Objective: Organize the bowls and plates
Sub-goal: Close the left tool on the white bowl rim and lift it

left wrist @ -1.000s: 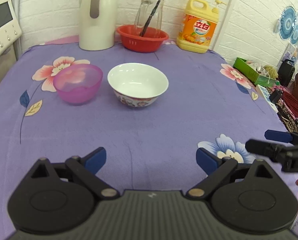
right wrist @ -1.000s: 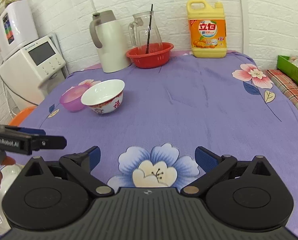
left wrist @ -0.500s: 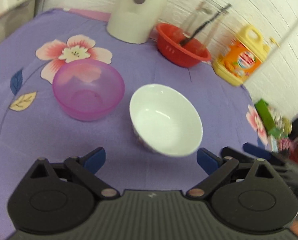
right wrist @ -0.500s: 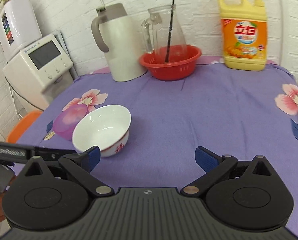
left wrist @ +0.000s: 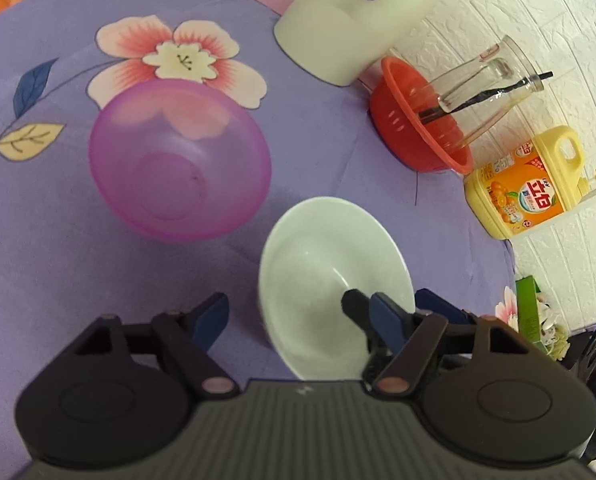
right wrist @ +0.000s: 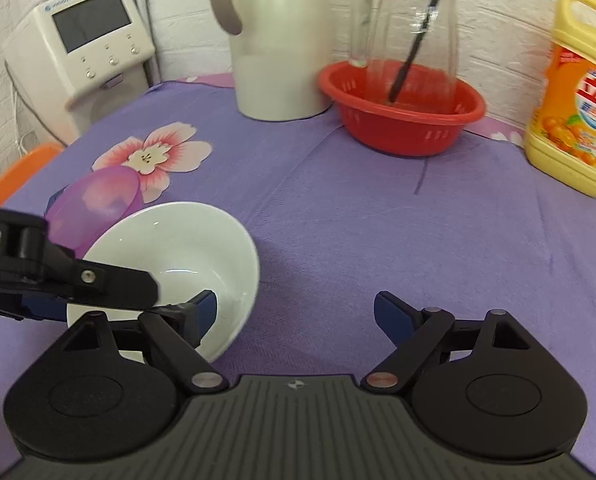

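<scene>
One white bowl (left wrist: 330,280), one purple bowl (left wrist: 177,168); left jaws closing astride white rim, right spread.

- Bright, even indoor light; soft shadow beside white bowl (right wrist: 169,256) on cloth (right wrist: 358,220).
- Small glare streaks inside bowl.
- Strong fisheye bending at edges, dark corners.
- Motion blur on jug (right wrist: 410,20) and bottle (right wrist: 574,96); left view slightly soft.

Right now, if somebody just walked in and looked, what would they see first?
Probably the shiny white ceramic bowl on the purple flowered tablecloth, tipped up on its side, with the left claw closing around its rim. Right beside it sits a see-through pink plastic bowl. At the back, by the white brick wall, a bright red plastic basket holds a clear glass jug.
</scene>
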Tool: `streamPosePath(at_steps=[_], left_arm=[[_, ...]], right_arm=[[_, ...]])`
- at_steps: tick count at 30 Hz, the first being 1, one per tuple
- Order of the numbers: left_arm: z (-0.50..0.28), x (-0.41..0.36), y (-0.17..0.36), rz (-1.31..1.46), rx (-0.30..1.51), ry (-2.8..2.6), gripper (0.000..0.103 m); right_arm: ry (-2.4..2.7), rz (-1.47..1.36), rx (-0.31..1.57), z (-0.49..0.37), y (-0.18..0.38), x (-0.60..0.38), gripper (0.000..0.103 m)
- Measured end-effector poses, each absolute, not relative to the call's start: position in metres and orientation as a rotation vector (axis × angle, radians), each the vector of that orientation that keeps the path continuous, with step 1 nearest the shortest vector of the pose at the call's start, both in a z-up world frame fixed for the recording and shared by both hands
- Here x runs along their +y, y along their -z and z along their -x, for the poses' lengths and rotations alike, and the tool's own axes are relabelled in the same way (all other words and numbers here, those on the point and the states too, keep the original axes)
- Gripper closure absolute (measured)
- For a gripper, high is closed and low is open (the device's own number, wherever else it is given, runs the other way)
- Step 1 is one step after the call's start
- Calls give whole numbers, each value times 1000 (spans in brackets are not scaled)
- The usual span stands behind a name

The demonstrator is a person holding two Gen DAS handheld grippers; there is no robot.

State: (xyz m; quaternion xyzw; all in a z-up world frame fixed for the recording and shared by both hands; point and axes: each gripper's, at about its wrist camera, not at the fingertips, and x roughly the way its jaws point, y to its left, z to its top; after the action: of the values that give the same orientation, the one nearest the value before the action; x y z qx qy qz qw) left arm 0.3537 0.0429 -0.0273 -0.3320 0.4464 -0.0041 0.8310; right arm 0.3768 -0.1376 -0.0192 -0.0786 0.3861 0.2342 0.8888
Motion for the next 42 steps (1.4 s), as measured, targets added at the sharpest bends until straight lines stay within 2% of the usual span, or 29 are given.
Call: streamPosePath(at_steps=[6,10,11,13,14,16,18,25,42], left_arm=[[-359,41,31,689,948,-15,28],[-369,36,29,610,947,-84,33],[-371,35,28,584,955,-84,36],[-373,35,29,557,975,-67,57],[-372,35,28,537,971,-66,62],[-372,37,30,546,969,-45,69],[-373,38,30,557,969,-31,73],[-352,33,27,541,1005,27,74],[-210,-13,-1,470,1001,186,75]], right_arm=[[-501,199,805,-381,23,-131,0],[-526,238,806,-384,21,-118,0],[-535,258,807,-384,19,-114,4],[-555,318,813,-382,16,-106,15],[-564,337,818,-382,15,-103,26],[-580,356,833,-383,13,-97,40],[-567,379,828,-381,13,-92,39],[-553,346,866,-361,10,-96,39],[-413,298,862,-211,-19,-134,33]])
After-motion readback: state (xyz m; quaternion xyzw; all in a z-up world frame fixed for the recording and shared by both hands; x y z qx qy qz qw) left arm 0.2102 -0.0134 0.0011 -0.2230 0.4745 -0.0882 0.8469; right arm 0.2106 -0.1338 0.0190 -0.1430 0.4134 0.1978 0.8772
